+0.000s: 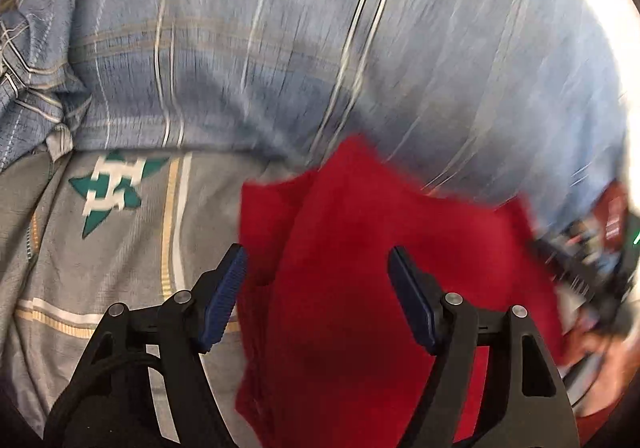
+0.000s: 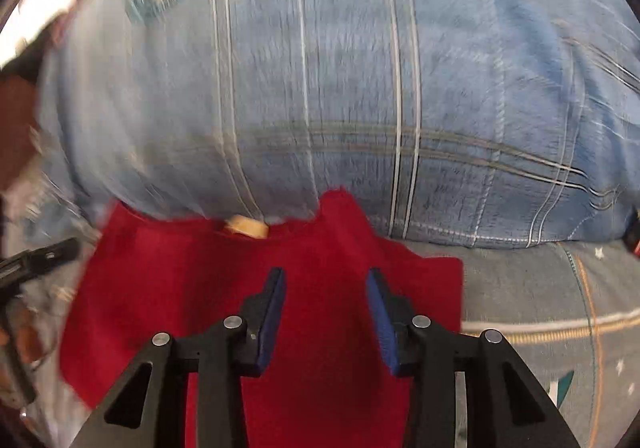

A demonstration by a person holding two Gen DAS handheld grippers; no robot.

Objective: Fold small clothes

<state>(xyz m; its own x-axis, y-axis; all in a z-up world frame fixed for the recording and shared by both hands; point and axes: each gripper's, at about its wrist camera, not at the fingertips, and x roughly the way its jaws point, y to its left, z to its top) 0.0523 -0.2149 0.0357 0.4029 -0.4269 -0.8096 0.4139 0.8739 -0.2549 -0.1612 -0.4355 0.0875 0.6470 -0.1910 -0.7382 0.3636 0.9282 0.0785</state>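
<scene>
A small red garment [image 1: 360,228] lies on the grey bedsheet [image 1: 100,268], its upper edge against a blue plaid pillow [image 1: 280,47]. My left gripper [image 1: 316,250] is open over the garment's left part, its blue pads wide apart and pressing on nothing. In the right wrist view the red garment [image 2: 180,288] is spread flat, with a tan neck label [image 2: 246,227] at its far edge. My right gripper [image 2: 326,271] is open above the garment's right half, and nothing is pinched between its pads.
The blue plaid pillow [image 2: 360,67] bulges across the far side in both views. A green star emblem [image 1: 112,191] marks the grey sheet [image 2: 540,308] left of the garment. The right gripper's black body [image 1: 580,268] shows blurred at the right edge, the left one [image 2: 36,256] at the left.
</scene>
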